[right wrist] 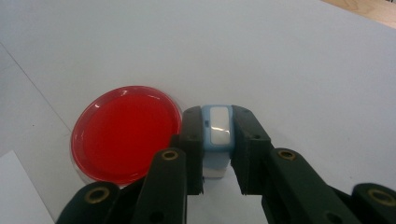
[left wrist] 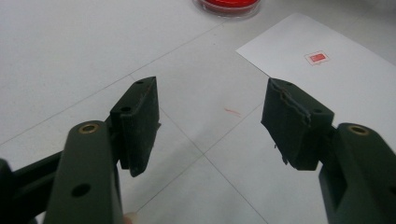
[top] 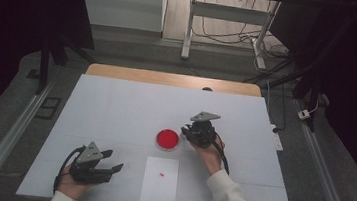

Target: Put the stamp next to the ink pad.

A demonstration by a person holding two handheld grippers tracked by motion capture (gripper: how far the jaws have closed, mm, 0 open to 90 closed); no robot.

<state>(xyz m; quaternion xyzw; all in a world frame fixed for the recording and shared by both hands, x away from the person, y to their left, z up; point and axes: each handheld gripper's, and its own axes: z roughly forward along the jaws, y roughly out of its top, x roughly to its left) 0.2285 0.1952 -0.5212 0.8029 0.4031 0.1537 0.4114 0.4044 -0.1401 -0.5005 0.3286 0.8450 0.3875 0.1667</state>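
Note:
A round red ink pad (top: 168, 139) in a clear dish sits mid-table; it also shows in the right gripper view (right wrist: 125, 132) and at the top edge of the left gripper view (left wrist: 227, 5). My right gripper (right wrist: 217, 151) is shut on a small light-blue stamp (right wrist: 218, 130), held just right of the ink pad (top: 199, 132). A white paper sheet (top: 160, 181) with a small red stamp mark (left wrist: 317, 57) lies near the front edge. My left gripper (top: 112, 161) rests open on the table at the front left, its jaws (left wrist: 212, 126) apart with nothing between them.
The table is covered by a white sheet (top: 115, 109). A faint red smear (left wrist: 232, 111) marks the surface ahead of the left gripper. Beyond the table's far edge stand desk legs (top: 189, 26) and cables on the floor.

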